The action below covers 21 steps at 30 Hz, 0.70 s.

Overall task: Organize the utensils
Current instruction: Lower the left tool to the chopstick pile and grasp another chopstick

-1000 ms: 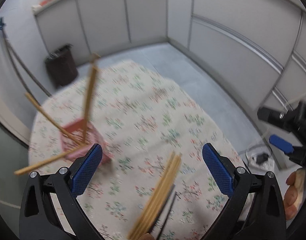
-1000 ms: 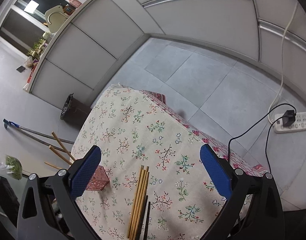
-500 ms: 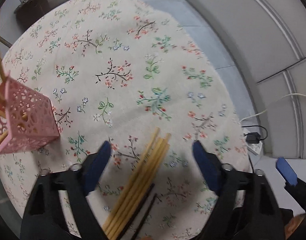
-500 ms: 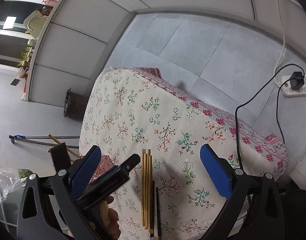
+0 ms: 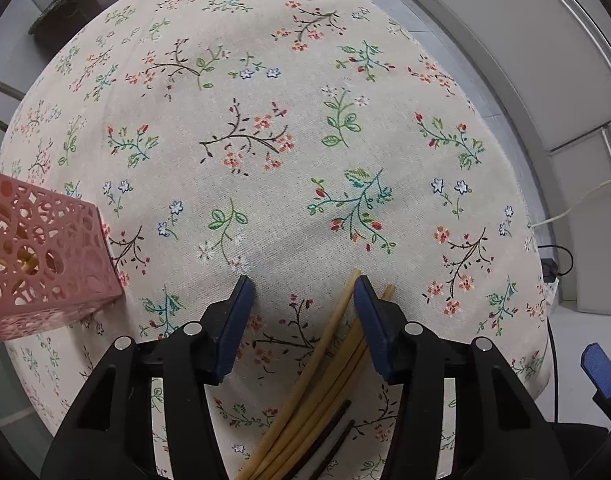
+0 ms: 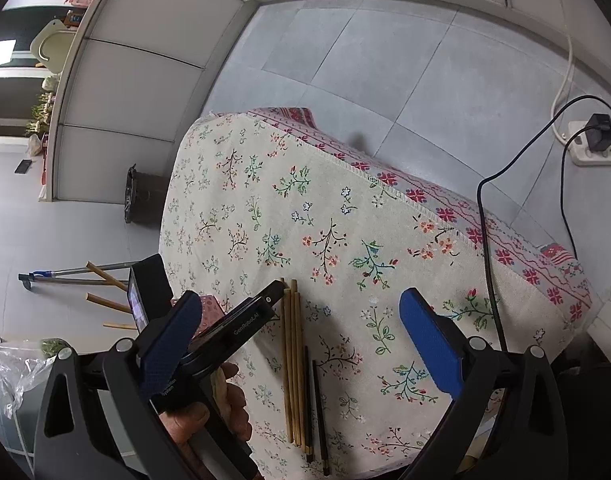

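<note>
Several light bamboo chopsticks (image 5: 325, 364) lie in a bundle on the flowered tablecloth (image 5: 265, 140), with two dark chopsticks (image 5: 329, 436) beside them. My left gripper (image 5: 303, 302) is low over the bundle's far tips, jaws half open, one bamboo tip between the fingers, not clamped. A pink perforated holder (image 5: 45, 264) with chopsticks inside stands at the left. In the right wrist view the bamboo chopsticks (image 6: 292, 364) and dark chopsticks (image 6: 315, 400) lie ahead; my right gripper (image 6: 301, 340) is wide open and empty above the table, and the left gripper (image 6: 279, 289) touches the bundle's tips.
The table edge (image 6: 425, 208) drops to a tiled floor with a power strip (image 6: 597, 148) and black cable (image 6: 485, 240). A dark bin (image 6: 139, 196) stands beyond the far table end. A mop handle (image 6: 73, 274) lies on the floor.
My left gripper has come down and forward onto the chopstick bundle and its jaws have narrowed around the tips. The right gripper has stayed open above the table.
</note>
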Tool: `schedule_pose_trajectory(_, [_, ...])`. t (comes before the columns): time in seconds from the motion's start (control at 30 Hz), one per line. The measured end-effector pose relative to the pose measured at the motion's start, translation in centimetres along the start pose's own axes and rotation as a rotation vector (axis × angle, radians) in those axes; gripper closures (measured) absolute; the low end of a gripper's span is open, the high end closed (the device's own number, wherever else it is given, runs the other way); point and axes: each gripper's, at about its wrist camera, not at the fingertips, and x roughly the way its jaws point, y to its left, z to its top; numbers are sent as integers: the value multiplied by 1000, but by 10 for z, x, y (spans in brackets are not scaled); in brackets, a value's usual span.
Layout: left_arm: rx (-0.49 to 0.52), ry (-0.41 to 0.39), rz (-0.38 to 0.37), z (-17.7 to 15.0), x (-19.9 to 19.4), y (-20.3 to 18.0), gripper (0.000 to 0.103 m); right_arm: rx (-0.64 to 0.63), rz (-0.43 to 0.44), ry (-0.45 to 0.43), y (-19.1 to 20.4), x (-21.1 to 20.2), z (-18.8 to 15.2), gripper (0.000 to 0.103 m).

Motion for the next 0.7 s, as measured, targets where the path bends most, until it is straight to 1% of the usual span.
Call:
schedule_pose_trajectory(0.07, [15,1,14,-1,1,-4,58,-3,-5,5,0,1,0,7])
schedule_pose_trajectory(0.13, [33,-4,34,0,5,-13,70,-10,-11,14,0,3,-1,7])
schedule_pose_trajectory(0.23, [52,-10,37,0,7,-18,86,-16,-26,15,0,4,-1,7])
schedule_pose_trajectory(0.3, [61,-20,48,-2,7,-18,94,-30,-43,11,1,6,0,7])
schedule_pose_trajectory(0.4, [68,-47,51,-7,5,-14,96,-61,-80,7,2,12,0,7])
schedule_pose_trajectory(0.47, [74,-78,91,-13,1,-8,97,-79,-105,26,2,22,-3,7])
schedule_pose_trajectory(0.53, [70,-102,98,-20,-6,-2,97,-86,-108,77,2,38,-7,7])
schedule_pose_trajectory(0.6, [61,-134,99,-30,-18,5,98,-102,-114,120,3,52,-12,9])
schedule_pose_trajectory(0.63, [58,-148,98,-34,-25,8,98,-121,-123,144,5,61,-16,15])
schedule_pose_trajectory(0.67, [55,-164,97,-40,-32,12,98,-140,-132,161,7,68,-19,25])
schedule_pose_trajectory(0.7, [53,-173,96,-43,-37,13,98,-161,-145,179,10,76,-22,31])
